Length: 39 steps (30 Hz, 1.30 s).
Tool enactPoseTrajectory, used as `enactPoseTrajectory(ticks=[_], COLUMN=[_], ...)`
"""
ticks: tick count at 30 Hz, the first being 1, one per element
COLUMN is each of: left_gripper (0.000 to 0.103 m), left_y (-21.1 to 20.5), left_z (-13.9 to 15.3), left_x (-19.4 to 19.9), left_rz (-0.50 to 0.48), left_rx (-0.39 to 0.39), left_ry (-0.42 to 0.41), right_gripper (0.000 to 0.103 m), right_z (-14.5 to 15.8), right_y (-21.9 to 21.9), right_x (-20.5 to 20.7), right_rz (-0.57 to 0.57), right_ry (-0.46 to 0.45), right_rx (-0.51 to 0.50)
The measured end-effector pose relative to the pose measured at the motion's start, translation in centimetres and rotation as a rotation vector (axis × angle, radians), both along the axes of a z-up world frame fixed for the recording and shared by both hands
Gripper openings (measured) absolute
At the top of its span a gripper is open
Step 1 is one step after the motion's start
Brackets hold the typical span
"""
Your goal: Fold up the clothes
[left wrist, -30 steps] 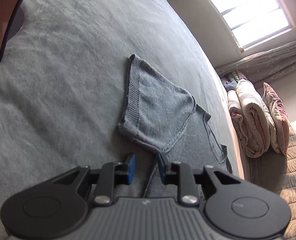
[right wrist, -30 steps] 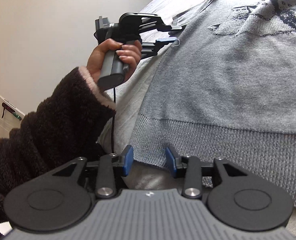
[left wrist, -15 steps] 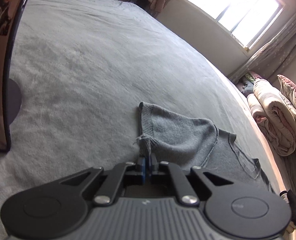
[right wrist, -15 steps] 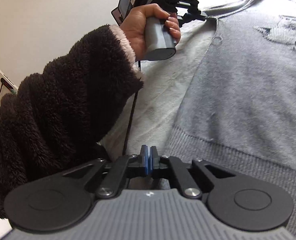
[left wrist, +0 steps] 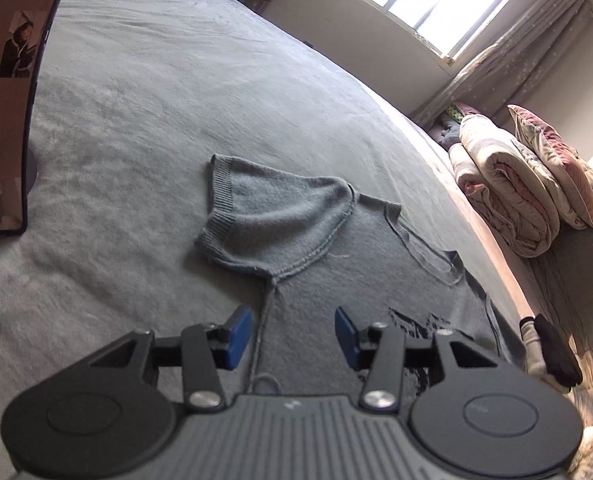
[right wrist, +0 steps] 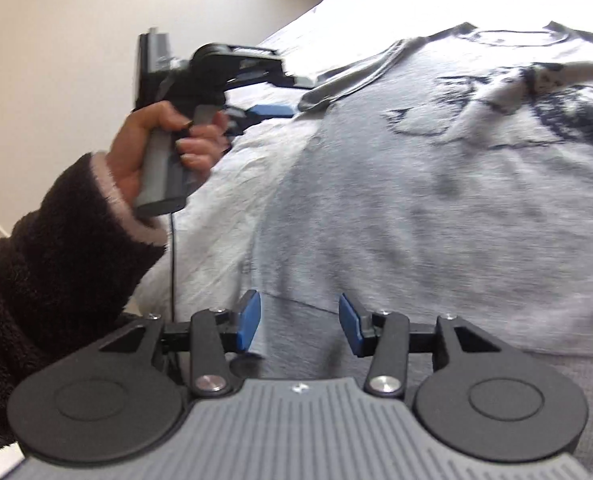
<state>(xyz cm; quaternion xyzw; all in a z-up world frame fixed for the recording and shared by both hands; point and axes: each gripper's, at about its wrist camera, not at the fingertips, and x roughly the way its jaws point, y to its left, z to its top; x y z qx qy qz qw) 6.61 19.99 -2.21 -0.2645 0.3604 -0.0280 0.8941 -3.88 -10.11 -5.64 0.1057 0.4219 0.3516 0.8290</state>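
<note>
Jaws of the left gripper (left wrist: 293, 336) stood spread with nothing between the pads; they had just been opening, and the blue fingertips (left wrist: 238, 336) hung clear above the cloth. Directly under that gap ran the side seam of the grey sweater (left wrist: 336, 280), so the garment's left edge lay just ahead of and below this claw, its long axis leading away from it toward the collar. Farther along, the short sleeve (left wrist: 268, 216) lay folded over on itself at the shoulder, bunched and angled out to the left onto the grey bedspread (left wrist: 156, 100), which carried the whole garment flat. A phone screen (left wrist: 0, 100) stood at the far left, and rolled quilts (left wrist: 508, 196) lay past the bed's right edge.

On the other side, the right gripper (right wrist: 299, 322) was likewise spread, its jaws having just opened as well, with the sweater's ribbed hem under and between the pads but not pinched, as far as the blurred view showed. From it the patterned chest ran away toward the neckline. The person's left hand (right wrist: 164, 156) held its tool beside the sweater's far left edge. By my reading, the left claw was nearer the sleeve, so that fold would fall to it.
</note>
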Motion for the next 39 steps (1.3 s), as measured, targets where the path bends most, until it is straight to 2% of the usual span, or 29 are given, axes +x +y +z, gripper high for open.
enactPoseTrajectory(ticks=[5, 10, 12, 14, 20, 23, 24, 25, 26, 27, 31, 36, 38, 39], left_gripper=[0.055, 0.058, 0.058, 0.058, 0.058, 0.058, 0.058, 0.058, 0.058, 0.058, 0.058, 0.057, 0.054, 0.044], left_y=[-4.9, -8.3, -9.3, -9.6, -7.1, -6.0, -6.0, -6.1, -6.3, -6.8, -11.0, -18.3, -21.2, -22.3], left_z=[0.3, -0.7, -1.3, -1.9, -2.9, -2.3, -2.1, -1.8, -1.4, -1.0, 0.4, -0.1, -0.5, -0.6], left_x=[-3.6, -6.7, -7.9, -9.1, -13.3, -14.9, -15.3, -15.6, -15.7, -15.8, -15.5, -13.7, -12.8, -12.3], left_rz=[-0.147, -0.247, -0.278, -0.290, -0.229, -0.176, -0.172, -0.172, -0.179, -0.197, -0.339, -0.490, -0.530, -0.545], left_rx=[0.032, 0.021, 0.039, 0.055, 0.015, 0.040, 0.055, 0.065, 0.067, 0.065, 0.019, -0.090, -0.114, -0.121], left_ry=[-0.010, 0.024, 0.043, 0.069, 0.110, 0.136, 0.139, 0.141, 0.143, 0.143, 0.109, 0.078, 0.075, 0.081], right_gripper=[0.048, 0.048, 0.048, 0.048, 0.048, 0.048, 0.042, 0.030, 0.022, 0.008, 0.009, 0.009, 0.009, 0.009], right_z=[1.0, 1.6, 1.6, 1.2, -0.9, -1.9, -2.0, -2.2, -2.3, -2.3, -0.9, 0.6, 0.4, 0.2], right_y=[-7.3, -13.7, -16.3, -18.2, -22.4, -23.0, -22.8, -22.6, -22.4, -22.2, -21.5, -19.6, -18.8, -18.3], right_x=[-1.0, -2.4, -3.1, -3.8, -4.8, -4.7, -4.5, -4.4, -4.3, -4.1, -4.3, -4.0, -3.5, -3.3], right_rz=[-0.181, -0.369, -0.448, -0.509, -0.630, -0.642, -0.633, -0.624, -0.615, -0.607, -0.581, -0.502, -0.476, -0.459], right_ry=[-0.012, -0.040, -0.041, -0.039, 0.006, 0.032, 0.034, 0.035, 0.036, 0.044, 0.010, -0.035, -0.032, -0.029], right_rx=[-0.032, -0.037, -0.029, -0.020, 0.051, 0.091, 0.089, 0.085, 0.082, 0.077, 0.093, 0.107, 0.105, 0.103])
